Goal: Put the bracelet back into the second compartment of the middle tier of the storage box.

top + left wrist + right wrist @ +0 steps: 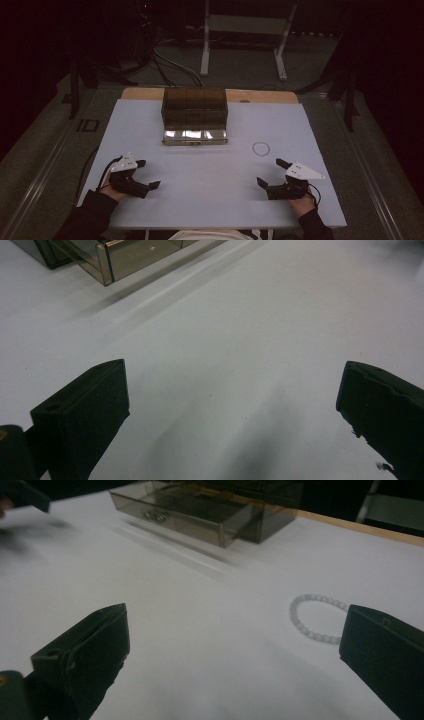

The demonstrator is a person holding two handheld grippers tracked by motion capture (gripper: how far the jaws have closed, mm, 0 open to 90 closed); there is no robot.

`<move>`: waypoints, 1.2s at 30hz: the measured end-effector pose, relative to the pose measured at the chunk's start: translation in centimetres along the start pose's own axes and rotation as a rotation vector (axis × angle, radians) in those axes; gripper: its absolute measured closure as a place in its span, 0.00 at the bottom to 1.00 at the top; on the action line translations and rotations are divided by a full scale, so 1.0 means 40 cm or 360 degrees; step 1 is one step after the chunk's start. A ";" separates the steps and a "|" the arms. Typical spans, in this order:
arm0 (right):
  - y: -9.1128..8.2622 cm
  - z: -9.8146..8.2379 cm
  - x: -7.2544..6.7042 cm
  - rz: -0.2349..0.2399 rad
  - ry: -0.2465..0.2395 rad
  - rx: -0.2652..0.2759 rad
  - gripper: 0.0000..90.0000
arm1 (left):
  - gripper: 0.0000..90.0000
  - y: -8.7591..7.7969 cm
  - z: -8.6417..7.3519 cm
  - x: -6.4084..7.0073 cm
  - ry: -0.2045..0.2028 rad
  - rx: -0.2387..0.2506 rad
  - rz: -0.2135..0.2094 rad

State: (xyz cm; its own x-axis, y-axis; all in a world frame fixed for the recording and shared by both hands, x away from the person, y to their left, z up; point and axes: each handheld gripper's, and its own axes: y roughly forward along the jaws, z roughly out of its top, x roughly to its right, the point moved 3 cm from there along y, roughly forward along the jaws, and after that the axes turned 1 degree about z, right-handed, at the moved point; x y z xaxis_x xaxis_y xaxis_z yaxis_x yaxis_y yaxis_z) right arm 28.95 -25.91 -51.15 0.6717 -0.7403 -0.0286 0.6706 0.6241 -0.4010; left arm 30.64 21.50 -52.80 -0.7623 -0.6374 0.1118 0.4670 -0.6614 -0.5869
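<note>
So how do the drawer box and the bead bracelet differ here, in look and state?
The drawer box is a dark, smoky see-through block standing at the table's far middle; the bead bracelet is a pale thin ring lying flat, nearer and to the right. The box has its bottom drawer pulled out; the bracelet lies as a closed loop. The box is far larger. Neither is touched by a hand-held gripper.

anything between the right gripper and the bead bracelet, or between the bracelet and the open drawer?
Nothing visible. The right gripper sits open on the table, with bare white tabletop up to the bead bracelet. From the bracelet to the open drawer of the smoky box, the surface is also bare.
</note>
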 end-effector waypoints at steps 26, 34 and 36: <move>-0.037 0.153 0.018 -0.0059 -0.0010 0.0081 0.00 | 0.02 -0.006 0.005 -0.004 -0.0001 0.0026 -0.0014; -0.028 0.220 0.047 -0.0131 -0.0063 0.0094 0.00 | 0.02 -0.009 0.006 -0.008 -0.0015 0.0038 -0.0008; -0.023 0.230 0.055 -0.0134 -0.0063 0.0097 0.00 | 0.02 -0.009 0.007 -0.007 -0.0016 0.0038 -0.0010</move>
State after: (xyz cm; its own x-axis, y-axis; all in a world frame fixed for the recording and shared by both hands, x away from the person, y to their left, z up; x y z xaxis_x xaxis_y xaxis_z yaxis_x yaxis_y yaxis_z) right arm 32.69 -25.81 -42.40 0.6232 -0.7811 0.0392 0.7423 0.5751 -0.3439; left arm 30.80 21.80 -52.39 -0.7609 -0.6369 0.1238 0.4726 -0.6748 -0.5669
